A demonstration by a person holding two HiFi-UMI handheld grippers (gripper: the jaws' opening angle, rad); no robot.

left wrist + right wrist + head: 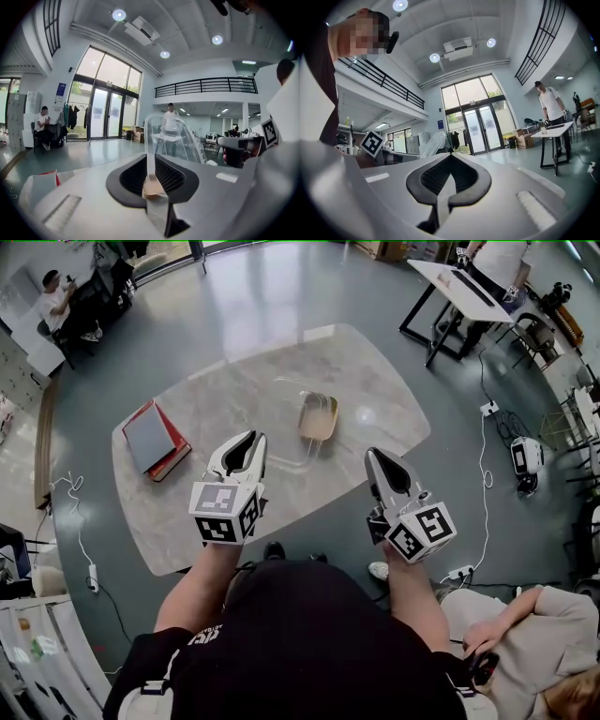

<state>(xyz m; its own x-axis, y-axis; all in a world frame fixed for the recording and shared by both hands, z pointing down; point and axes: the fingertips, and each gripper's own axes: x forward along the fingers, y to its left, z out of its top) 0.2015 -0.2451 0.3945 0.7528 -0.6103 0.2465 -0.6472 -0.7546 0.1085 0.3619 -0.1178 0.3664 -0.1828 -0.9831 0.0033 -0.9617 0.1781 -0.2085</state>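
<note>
Fingers (234, 454) of the left gripper (247, 437) are clenched on the near edge of a clear plastic container (317, 418), seen from the head view. It hangs over the marble tabletop (234, 381), and its long axis runs from that pinch away from the person and to the right. The edge grip lets one gripper carry it. The right gripper (377, 456) hovers apart from it. A stack of books (155, 439) lies well to the left.

From the left gripper view, the container (161, 136) rises from the closed fingers (172, 176), arching up and leaning right, a tan patch at the pinch.

From the right gripper view, the right gripper's fingers (465, 177) are pressed together on nothing, pointing out into the room.
</note>
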